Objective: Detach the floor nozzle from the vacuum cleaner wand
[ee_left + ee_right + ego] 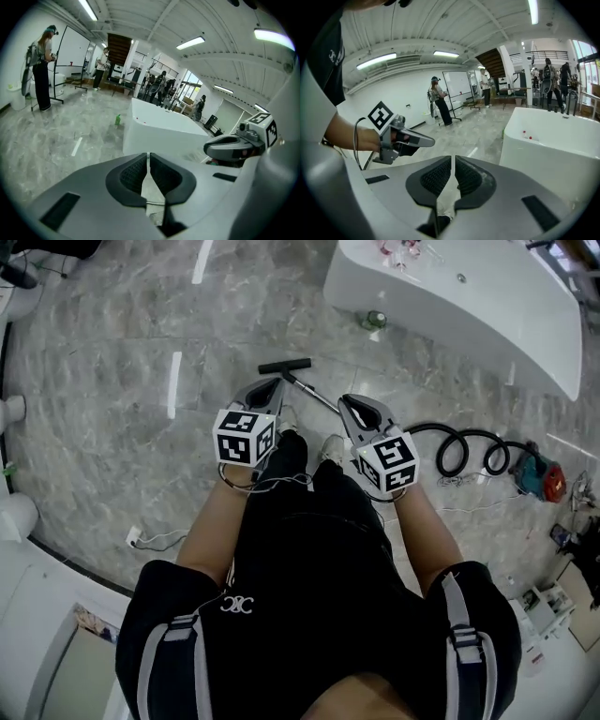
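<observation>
In the head view a vacuum cleaner lies on the grey marble floor. Its black floor nozzle (284,365) sits at the far end of a thin metal wand (314,396) that slants toward my feet. A coiled black hose (464,451) leads right to the red-and-teal vacuum body (539,477). My left gripper (265,393) hangs just left of the wand, shut with nothing in it. My right gripper (361,411) hangs just right of the wand, also shut and empty. Each gripper view shows its jaws closed together over the floor, with the left gripper (148,161) and right gripper (453,164) pads touching.
A long white curved counter (487,306) stands at the upper right, with a green bottle (375,320) on the floor beside it. White cables and a plug (141,538) lie at the left. Small items clutter the floor at the far right. Other people stand far off.
</observation>
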The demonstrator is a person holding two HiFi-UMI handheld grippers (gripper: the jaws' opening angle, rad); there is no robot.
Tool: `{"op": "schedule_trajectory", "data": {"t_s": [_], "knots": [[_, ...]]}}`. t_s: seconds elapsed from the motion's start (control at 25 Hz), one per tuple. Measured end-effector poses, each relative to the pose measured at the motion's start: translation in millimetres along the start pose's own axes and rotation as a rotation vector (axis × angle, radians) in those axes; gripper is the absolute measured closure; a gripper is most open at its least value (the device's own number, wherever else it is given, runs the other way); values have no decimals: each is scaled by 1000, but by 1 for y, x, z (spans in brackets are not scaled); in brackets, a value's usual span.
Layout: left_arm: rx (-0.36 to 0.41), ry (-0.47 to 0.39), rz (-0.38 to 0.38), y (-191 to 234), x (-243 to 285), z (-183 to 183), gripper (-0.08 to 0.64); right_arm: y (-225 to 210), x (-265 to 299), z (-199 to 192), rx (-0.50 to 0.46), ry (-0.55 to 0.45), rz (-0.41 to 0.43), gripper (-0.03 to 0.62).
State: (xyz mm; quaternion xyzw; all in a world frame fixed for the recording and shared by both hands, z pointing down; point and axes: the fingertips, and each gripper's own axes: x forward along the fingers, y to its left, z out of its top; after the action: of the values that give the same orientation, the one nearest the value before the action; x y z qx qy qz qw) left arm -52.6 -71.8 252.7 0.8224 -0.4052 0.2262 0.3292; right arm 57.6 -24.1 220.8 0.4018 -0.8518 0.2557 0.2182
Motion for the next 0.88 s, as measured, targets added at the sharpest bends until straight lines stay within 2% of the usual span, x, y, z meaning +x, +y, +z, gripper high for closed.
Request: {"op": "schedule_trajectory", "data": {"t_s": [0.16, 0.24, 0.32, 0.4, 0.48, 0.64, 0.88], "knots": [[-23, -24, 8, 53, 42, -17, 552, 8, 54, -11, -46, 41, 61, 574], [-49, 11, -22, 75, 72, -38, 552, -2, 84, -24, -64, 63, 55, 574], [-85, 56, -38, 96, 102, -66, 552, -19, 118, -53, -70, 106, 37, 574], [-103, 95, -36, 117, 128, -96, 552, -39, 156, -104, -69, 181, 30, 566], [-103, 125, -28, 138, 153, -128, 552, -64, 200, -178, -82, 306, 32, 498], [-96, 163, -22, 176, 205, -196, 552, -114, 286, -328, -139, 538, 38, 429], [-108, 203, -9, 232, 259, -307, 552, -146, 401, -493, -214, 667, 49, 426]]}}
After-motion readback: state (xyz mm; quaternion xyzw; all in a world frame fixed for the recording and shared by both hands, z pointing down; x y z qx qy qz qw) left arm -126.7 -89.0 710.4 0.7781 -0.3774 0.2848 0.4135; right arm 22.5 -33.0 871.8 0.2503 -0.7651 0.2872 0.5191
